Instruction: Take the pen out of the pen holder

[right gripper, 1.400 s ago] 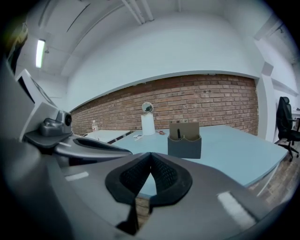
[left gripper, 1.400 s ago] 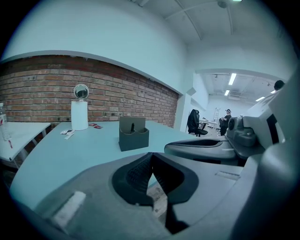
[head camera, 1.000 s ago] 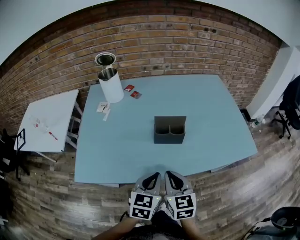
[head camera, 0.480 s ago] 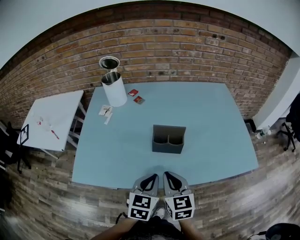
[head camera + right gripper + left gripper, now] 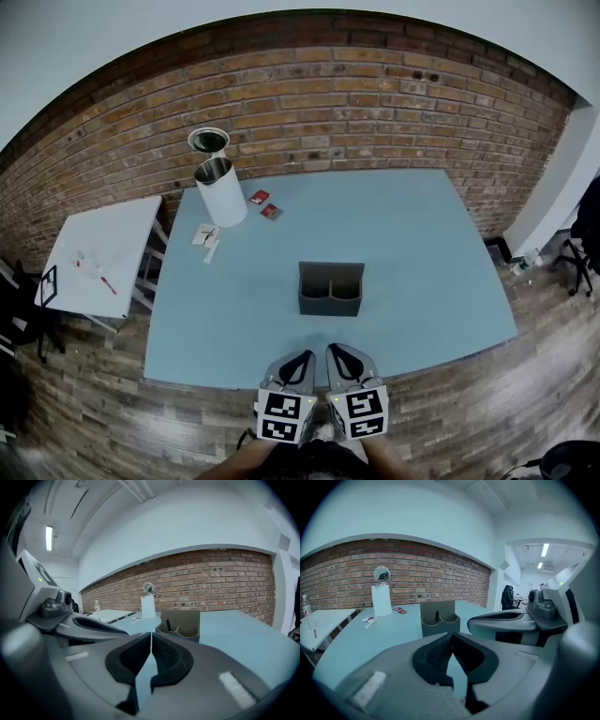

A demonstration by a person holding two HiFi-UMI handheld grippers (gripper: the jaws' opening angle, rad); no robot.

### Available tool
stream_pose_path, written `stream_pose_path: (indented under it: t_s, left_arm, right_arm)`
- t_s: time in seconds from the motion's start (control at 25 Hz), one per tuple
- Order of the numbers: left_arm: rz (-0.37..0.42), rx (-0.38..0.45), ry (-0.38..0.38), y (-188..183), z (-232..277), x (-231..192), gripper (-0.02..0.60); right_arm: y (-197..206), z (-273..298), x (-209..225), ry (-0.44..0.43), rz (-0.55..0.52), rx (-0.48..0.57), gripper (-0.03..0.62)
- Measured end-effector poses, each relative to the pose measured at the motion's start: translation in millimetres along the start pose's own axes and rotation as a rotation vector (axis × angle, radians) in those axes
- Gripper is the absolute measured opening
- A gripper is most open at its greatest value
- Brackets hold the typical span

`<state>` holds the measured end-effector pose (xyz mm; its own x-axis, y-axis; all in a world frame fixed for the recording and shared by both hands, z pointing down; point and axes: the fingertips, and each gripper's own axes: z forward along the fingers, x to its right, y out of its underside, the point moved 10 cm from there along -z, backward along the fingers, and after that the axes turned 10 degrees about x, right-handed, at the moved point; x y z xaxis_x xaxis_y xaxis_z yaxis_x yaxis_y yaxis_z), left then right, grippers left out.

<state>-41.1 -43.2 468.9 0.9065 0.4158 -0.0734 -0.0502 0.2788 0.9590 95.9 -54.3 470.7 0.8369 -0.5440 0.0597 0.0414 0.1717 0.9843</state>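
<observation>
A dark grey two-compartment pen holder (image 5: 331, 288) stands near the middle of the light blue table (image 5: 234, 319). A black pen (image 5: 437, 617) sticks up from its left compartment, also seen as the pen (image 5: 168, 626) in the right gripper view. My left gripper (image 5: 298, 364) and right gripper (image 5: 341, 360) are side by side at the table's near edge, well short of the holder. Both are shut with nothing between their jaws.
A white cylinder with a round mirror (image 5: 217, 183) stands at the table's far left corner, with small red packets (image 5: 264, 204) and white paper scraps (image 5: 207, 238) beside it. A white side table (image 5: 98, 258) stands to the left. A brick wall runs behind.
The view has shifted slightly, so the holder sits a little lower and further left in the head view. Both grippers stay together at the near edge, still shut.
</observation>
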Motion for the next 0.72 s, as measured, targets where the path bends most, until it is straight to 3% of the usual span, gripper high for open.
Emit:
stream_pose_path:
  t_s: [0.72]
  left_arm:
    - [0.004,0.008,0.050,-11,42,-39,0.005]
  right_arm:
    - [-5,53,10,0.057,-0.030,-0.010,0.038]
